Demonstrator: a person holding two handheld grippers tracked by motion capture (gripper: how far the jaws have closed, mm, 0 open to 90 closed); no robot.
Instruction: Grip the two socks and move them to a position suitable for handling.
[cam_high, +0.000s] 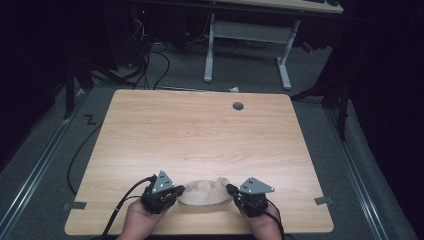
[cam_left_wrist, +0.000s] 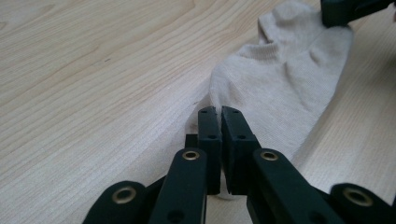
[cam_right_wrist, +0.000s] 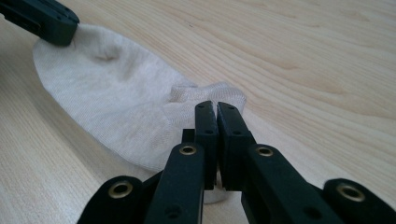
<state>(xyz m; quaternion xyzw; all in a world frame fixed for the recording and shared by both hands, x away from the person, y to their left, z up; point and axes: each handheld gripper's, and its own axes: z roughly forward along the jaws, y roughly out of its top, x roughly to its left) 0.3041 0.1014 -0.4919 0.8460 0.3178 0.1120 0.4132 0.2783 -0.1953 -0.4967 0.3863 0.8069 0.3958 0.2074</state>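
Two grippers, left gripper (cam_high: 176, 190) and right gripper (cam_high: 232, 190), clamp opposite ends of beige cotton ankle sock (cam_high: 204, 192) at near edge of pale wooden surface (cam_high: 200, 130); even tension, low lift advisable.

A pale wooden table (cam_high: 200, 135) with rounded corners carries a single beige sock (cam_high: 205, 192), which lies flat on the board near the person's edge, stretched between the two sets of black fingers (cam_left_wrist: 208, 128). One end of the sock sits pinched at the left fingers, the cuffed end (ribbed, slightly bunched) at the right fingers (cam_right_wrist: 205, 126). A round grey cable hole (cam_high: 238, 106) is set into the tabletop, well beyond the fingers toward the far edge. The table stands on grey carpeted floor (cam_high: 45, 150).
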